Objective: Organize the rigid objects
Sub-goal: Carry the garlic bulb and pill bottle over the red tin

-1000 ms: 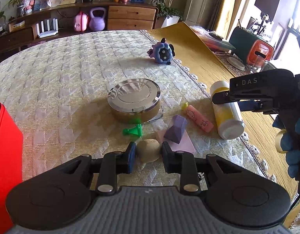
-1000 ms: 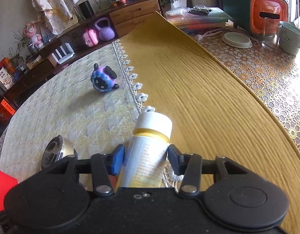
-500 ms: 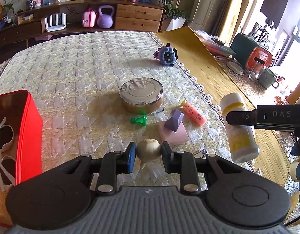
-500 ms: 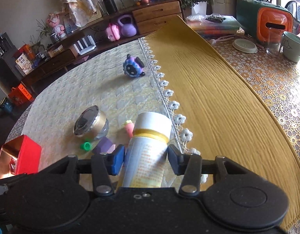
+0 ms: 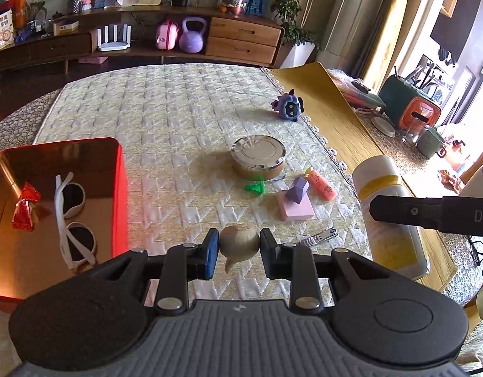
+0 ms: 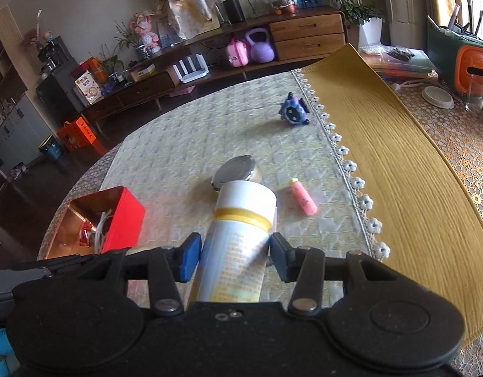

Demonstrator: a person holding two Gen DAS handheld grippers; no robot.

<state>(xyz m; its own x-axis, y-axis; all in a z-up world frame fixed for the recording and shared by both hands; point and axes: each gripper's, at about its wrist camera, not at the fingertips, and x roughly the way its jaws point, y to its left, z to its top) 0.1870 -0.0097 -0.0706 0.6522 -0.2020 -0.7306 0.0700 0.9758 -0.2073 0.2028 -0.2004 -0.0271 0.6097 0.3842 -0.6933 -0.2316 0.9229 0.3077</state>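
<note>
Both grippers lifted higher, right gripper [image 5: 430, 212] lettered "DA"

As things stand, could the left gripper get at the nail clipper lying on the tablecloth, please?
Probably not yet. The left gripper is shut on a beige garlic-shaped object, so it has no free grasp. The nail clipper lies in the open on the tablecloth, just right of the fingers.

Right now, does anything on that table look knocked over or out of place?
Nothing looks spilled or broken. The purple block sits tilted on the pink slab, and the orange-pink tube lies on its side beside them.
</note>
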